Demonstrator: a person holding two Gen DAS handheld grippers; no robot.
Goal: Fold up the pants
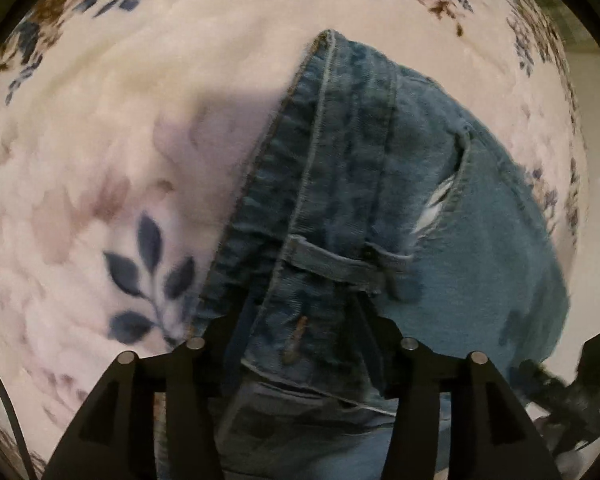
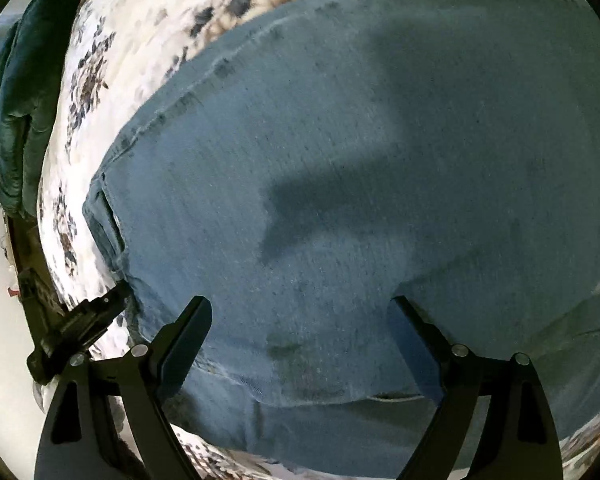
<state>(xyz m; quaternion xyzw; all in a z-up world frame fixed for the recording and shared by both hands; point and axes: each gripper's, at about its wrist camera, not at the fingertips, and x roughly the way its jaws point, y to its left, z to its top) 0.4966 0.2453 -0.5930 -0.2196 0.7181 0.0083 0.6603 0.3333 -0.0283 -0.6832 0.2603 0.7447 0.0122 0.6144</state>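
Blue jeans [image 1: 380, 184] lie on a white bedspread with blue leaf prints [image 1: 120, 168]. In the left wrist view my left gripper [image 1: 300, 312] has its fingers on either side of the waistband [image 1: 324, 256] near a belt loop, with denim bunched between them. In the right wrist view a broad folded panel of the jeans [image 2: 360, 160] fills the frame. My right gripper [image 2: 300, 308] is wide open, its fingers [image 2: 192, 320] resting on the denim near its folded near edge. The left gripper [image 2: 96, 316] shows at the jeans' left edge.
The floral bedspread [image 2: 100, 80] surrounds the jeans. A dark green cushion or blanket [image 2: 16, 120] lies at the far left of the right wrist view. The right gripper [image 1: 580, 392] shows at the lower right of the left wrist view.
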